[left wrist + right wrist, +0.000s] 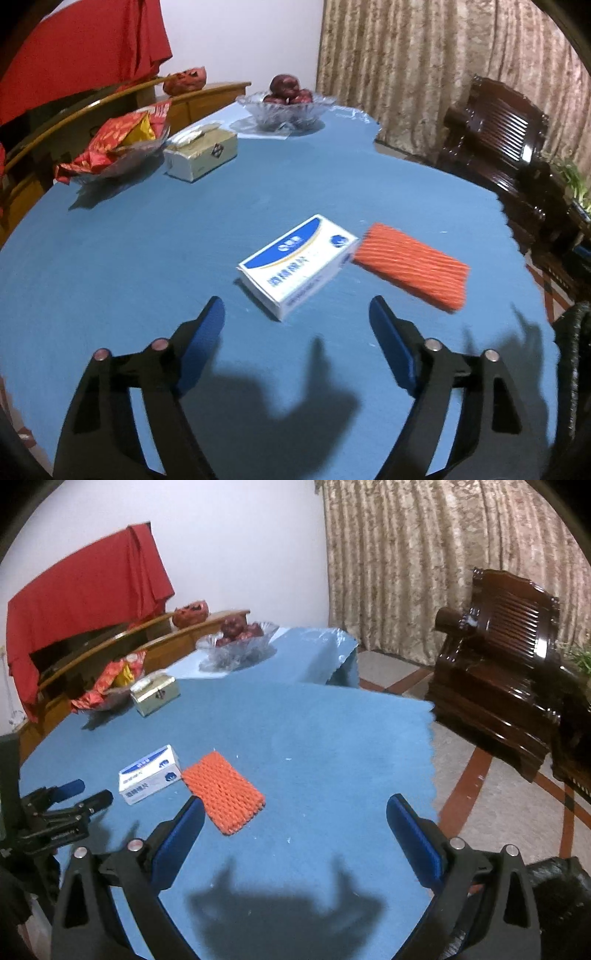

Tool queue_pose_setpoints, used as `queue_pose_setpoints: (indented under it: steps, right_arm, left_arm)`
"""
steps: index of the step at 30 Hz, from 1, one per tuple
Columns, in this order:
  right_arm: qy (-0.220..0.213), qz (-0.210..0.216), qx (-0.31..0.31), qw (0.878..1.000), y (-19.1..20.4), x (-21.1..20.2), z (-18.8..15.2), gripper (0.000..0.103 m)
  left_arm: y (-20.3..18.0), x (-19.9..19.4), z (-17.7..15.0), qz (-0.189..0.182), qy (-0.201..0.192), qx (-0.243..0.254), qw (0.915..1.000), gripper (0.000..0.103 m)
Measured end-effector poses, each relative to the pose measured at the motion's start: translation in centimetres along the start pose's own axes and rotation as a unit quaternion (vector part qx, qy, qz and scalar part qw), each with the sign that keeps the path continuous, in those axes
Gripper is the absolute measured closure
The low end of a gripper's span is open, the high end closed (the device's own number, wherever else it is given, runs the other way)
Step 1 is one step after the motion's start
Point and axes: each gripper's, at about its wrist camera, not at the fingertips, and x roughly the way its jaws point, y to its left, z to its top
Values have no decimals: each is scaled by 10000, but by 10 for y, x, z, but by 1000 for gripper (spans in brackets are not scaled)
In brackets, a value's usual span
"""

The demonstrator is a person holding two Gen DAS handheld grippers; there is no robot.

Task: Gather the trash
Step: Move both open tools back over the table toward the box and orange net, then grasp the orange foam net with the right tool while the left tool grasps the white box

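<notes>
Blue-clothed surface (129,240) under patterned curtains (424,74), dark carved armchair (509,686) off to the right. White-and-blue carton (299,264) lying flat near the middle, one end touching or all but touching the orange foam fruit net (412,269) beside it; both look like the trash to collect. Farther back, against the wooden rail: tissue box (201,153), glass dish of red wrappers (114,147), glass bowl of red fruit (286,105), probably not targets. Left gripper (297,312) hovering just short of the carton, jaws spread wide, nothing held. Right gripper (295,810) likewise spread and empty, above bare cloth, foam net (223,792) ahead and to its left. Likely step: closing on the carton with the left. Best done by lining the pads across the carton's short width, dropping low enough to catch its side walls, squeezing gently to avoid crushing it. Worth watching the net: any nudge may drag it along. Net soft and springy, so a deeper bite there for the right.
</notes>
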Motion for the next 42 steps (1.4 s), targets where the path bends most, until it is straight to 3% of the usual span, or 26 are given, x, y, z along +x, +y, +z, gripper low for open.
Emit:
queue_pose_setpoints:
  steps: [3, 12, 19, 24, 30, 33, 38, 42]
  right_arm:
    - [162, 4, -56, 9999, 6, 24, -2, 7]
    - [291, 12, -95, 9995, 9, 64, 9, 7]
    - [363, 107, -170, 9991, 12, 80, 14, 7]
    - [547, 265, -293, 9977, 23, 97, 12, 7]
    - [838, 498, -430, 9943, 39, 120, 7, 12]
    - [1014, 592, -430, 9921, 42, 129, 4, 19]
    - [1127, 764, -493, 9895, 47, 133, -4, 51]
    - [1103, 838, -517, 9890, 52, 130, -3, 70]
  left_arm:
    - [9, 21, 1, -34, 187, -73, 9998, 42]
    - [10, 57, 1, -275, 495, -167, 9983, 53]
    - [-2, 50, -3, -676, 462, -149, 9965, 52]
    - [1, 41, -4, -586, 388, -126, 9974, 50]
    - [15, 42, 2, -394, 281, -59, 9988, 32]
    - [18, 52, 7, -469, 306, 9, 9984, 27]
    - [17, 71, 12, -565, 431, 141, 9974, 23]
    - [13, 82, 15, -658, 526, 233, 9962, 21]
